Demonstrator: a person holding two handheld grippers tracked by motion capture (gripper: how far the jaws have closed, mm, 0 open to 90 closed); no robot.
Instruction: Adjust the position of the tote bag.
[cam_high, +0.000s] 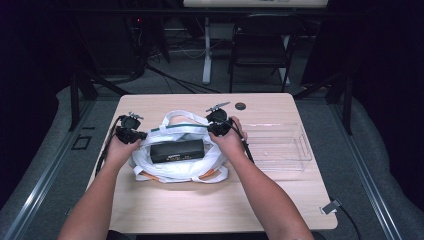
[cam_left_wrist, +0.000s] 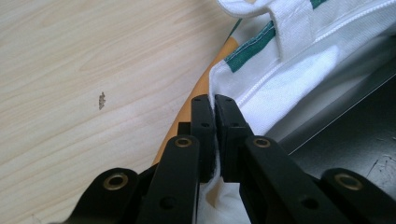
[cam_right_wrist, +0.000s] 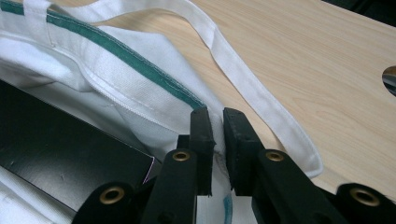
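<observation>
The left tool (cam_left_wrist: 215, 100) has its two black jaws closed almost together on the white rim of a cloth bag (cam_high: 177, 150), with a fold of fabric pinched between them. In the high view this tool (cam_high: 140, 135) sits at the bag's 9 o'clock edge, held in the person's left hand (cam_high: 120, 147). The right tool (cam_right_wrist: 218, 114) is likewise nearly shut, clamping the bag's rim where a green stripe (cam_right_wrist: 121, 53) runs along the hem; in the high view it (cam_high: 214, 131) sits at the bag's 2 o'clock corner, gripped by the right hand (cam_high: 231, 140). Between the two tools the bag's mouth is pulled wide, and a flat black box (cam_high: 177, 150) lies inside it. A white handle strap (cam_right_wrist: 252, 88) loops out over the bench (cam_high: 210, 200). The bag rests at the bench's centre. A clear plastic bin (cam_high: 280, 147) stands at 3 o'clock from the bag, just beside the right hand.
</observation>
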